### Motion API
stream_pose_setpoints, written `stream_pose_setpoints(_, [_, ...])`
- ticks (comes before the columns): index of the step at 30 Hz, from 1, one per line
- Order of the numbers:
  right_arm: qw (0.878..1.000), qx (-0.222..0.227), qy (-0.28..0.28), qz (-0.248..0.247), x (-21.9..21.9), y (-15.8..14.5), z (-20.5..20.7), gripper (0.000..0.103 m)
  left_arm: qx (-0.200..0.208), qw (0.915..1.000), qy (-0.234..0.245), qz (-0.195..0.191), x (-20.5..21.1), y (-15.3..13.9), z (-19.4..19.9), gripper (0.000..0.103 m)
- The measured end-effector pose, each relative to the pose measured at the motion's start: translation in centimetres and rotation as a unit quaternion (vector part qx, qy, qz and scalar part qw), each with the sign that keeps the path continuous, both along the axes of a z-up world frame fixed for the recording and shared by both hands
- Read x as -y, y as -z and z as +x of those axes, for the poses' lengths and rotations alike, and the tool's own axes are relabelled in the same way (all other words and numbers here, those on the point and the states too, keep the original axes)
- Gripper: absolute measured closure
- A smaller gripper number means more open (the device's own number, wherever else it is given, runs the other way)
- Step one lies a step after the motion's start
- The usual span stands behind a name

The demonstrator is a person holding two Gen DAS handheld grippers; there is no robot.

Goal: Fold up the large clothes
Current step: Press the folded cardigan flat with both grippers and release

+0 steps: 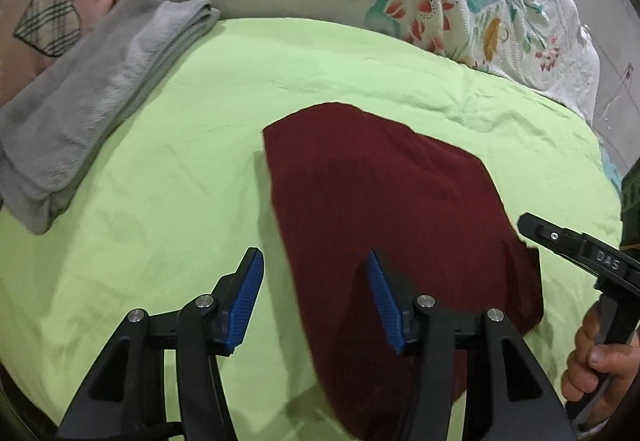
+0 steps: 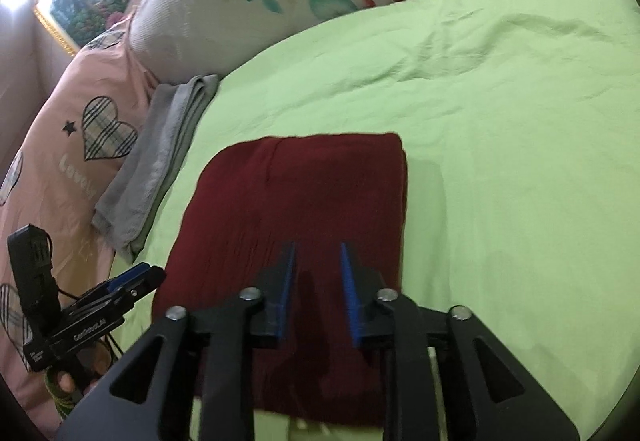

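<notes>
**Folded maroon garment on the green sheet, both grippers above it**

The green bed sheet [image 1: 200, 161] filled most of both views. At 12 to 1 o'clock lay the floral quilt [image 1: 460, 1], and at 10 o'clock the pink heart-print pillow [image 2: 80, 129], with a folded grey blanket [image 1: 92, 89] just beside it on the sheet. The maroon garment [image 2: 304, 193] lay folded into a compact rectangle at the centre of the right wrist view, flat on the sheet and well apart from the blanket. My left gripper [image 1: 316, 273] was spread wide, one finger over the sheet and the other over the garment's left part. My right gripper [image 2: 318, 265] stood at a narrow gap above the garment's near half, clasping nothing. My right hand [image 1: 596, 365] showed at 4 o'clock in the left view.
</notes>
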State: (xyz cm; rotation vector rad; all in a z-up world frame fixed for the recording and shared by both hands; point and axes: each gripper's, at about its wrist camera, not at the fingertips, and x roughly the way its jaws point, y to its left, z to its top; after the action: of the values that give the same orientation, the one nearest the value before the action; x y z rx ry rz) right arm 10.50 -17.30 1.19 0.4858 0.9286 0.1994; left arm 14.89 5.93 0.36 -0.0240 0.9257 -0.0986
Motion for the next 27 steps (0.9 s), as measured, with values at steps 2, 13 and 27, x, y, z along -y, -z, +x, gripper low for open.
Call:
stream_pose_setpoints(2, [1.0,-0.002,-0.002,-0.003,-0.3,0.0,-1.1,0.078,0.006,0.9999,-0.007,0.014,0.0,-0.1,-1.2,0.043])
stream_pose_setpoints(13, [1.0,-0.001,0.01,-0.012,-0.3,0.2,-3.1,0.057,0.013,0.9993,-0.002,0.035,0.0,0.3,-3.8,0.035])
stream_pose_setpoints(27, [0.998,-0.055,0.025,0.012,2.0,4.6,7.1,0.067,0.002,0.9995,0.007,0.032,-0.7,1.4,-2.2,0.026])
